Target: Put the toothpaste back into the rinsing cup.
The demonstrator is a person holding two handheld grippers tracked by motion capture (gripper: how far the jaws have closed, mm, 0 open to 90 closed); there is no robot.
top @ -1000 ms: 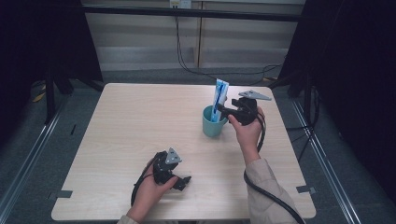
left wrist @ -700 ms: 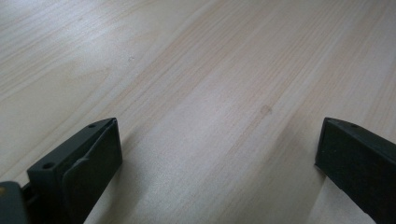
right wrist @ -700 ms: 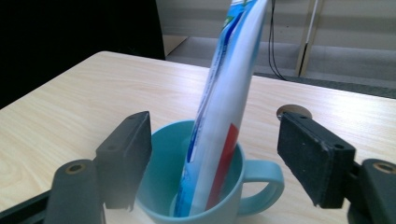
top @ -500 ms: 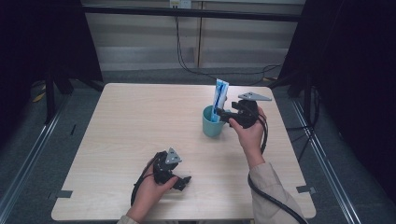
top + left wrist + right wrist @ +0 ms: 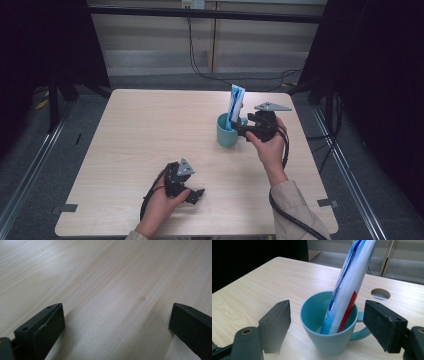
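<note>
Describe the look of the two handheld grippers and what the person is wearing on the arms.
Both the left gripper and right gripper are black, each topped by a grey triangular plate and trailing a black cable. Their jaws are blocky black pads with small holes. A beige sleeve covers the right forearm.

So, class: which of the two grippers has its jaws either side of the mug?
The right gripper: its open jaws flank the teal mug. The left gripper rests over bare table.
</note>
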